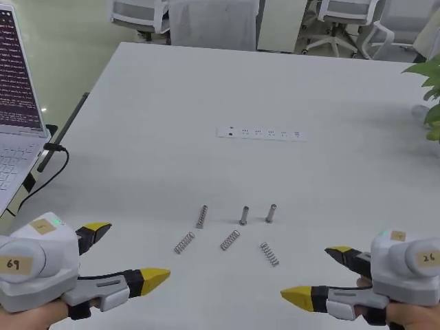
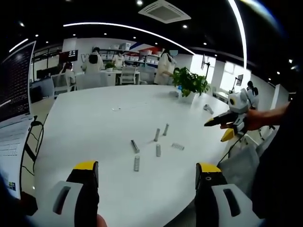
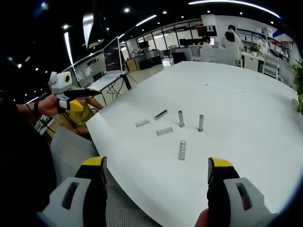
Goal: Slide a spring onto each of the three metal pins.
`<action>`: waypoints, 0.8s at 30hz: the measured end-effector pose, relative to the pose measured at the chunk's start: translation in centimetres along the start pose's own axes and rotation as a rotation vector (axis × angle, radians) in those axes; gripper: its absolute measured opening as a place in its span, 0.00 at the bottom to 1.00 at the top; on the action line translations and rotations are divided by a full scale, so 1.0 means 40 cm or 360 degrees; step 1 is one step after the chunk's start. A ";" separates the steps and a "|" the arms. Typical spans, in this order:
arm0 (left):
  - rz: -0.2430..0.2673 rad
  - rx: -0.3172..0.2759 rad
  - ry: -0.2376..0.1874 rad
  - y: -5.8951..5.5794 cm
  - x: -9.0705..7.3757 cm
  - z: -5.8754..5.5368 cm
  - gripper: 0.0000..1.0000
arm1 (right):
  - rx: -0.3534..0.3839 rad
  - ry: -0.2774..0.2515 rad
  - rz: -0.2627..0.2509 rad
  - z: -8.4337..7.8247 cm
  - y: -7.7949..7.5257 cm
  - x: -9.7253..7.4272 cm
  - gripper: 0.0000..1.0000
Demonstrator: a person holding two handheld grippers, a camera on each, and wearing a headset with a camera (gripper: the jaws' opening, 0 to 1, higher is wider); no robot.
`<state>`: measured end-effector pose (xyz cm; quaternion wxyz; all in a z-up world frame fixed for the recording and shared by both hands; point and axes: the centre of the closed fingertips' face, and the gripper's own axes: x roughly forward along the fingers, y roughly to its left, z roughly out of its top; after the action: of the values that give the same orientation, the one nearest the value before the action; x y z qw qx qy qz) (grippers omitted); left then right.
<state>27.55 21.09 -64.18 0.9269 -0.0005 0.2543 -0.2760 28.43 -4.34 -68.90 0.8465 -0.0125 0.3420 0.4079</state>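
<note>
Largest item: the wide white table (image 1: 289, 89), which carries everything. An open silver laptop (image 1: 14, 130) sits at its left edge, with a black cable (image 1: 58, 155) plugged into its side.

I hold the left gripper (image 1: 126, 252), a grey-white body with yellow-tipped black jaws, low at the near left. A hand is under it and the jaws point right toward the middle. They are spread wide with nothing between them. The right gripper (image 1: 317, 273) mirrors this at the near right, pointing left, equally wide apart and holding nothing. Both are well apart from the parts.

A flat white power strip (image 1: 261, 133) lies mid-table, beyond the parts.

Three short metal pins (image 1: 244, 215) form a row between the grippers. The middle and right ones stand upright. The left one (image 3: 161, 114) appears to lie on its side.

Three small coil springs (image 1: 229, 240) lie loose on the table just in front of the pins, one near each and apart from them.
</note>
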 end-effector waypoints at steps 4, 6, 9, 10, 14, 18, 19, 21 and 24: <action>0.0002 -0.0002 -0.0002 0.002 0.002 0.003 0.81 | 0.0006 -0.0008 -0.0005 0.004 -0.006 -0.002 0.87; 0.0003 -0.0001 -0.0003 0.003 0.003 0.004 0.81 | 0.0005 -0.0005 -0.0005 0.003 -0.005 -0.001 0.87; 0.0003 -0.0003 0.0001 0.004 0.005 0.004 0.81 | 0.0008 -0.0008 -0.0001 0.004 -0.004 -0.001 0.87; 0.0002 0.0000 0.0006 0.004 0.006 0.003 0.81 | 0.0010 -0.0012 0.0001 0.005 -0.004 -0.001 0.87; 0.0000 0.0006 0.0010 0.006 0.009 0.005 0.81 | 0.0021 -0.0015 0.0000 0.000 -0.005 0.000 0.87; 0.0001 0.0005 0.0005 0.009 0.012 0.010 0.80 | 0.0024 -0.0008 0.0005 -0.004 -0.004 0.000 0.87; 0.0001 0.0008 0.0006 0.010 0.014 0.011 0.80 | 0.0023 -0.0007 0.0006 -0.004 -0.003 0.000 0.87; 0.0000 0.0008 0.0008 0.011 0.015 0.011 0.80 | 0.0022 -0.0010 0.0008 -0.002 -0.003 -0.001 0.88; -0.0004 0.0009 0.0012 0.012 0.019 0.010 0.80 | 0.0024 -0.0010 0.0003 -0.001 -0.007 -0.002 0.88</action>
<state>28.53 21.07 -64.24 0.9256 0.0028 0.2570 -0.2779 28.58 -4.60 -68.96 0.8473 -0.0046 0.3422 0.4061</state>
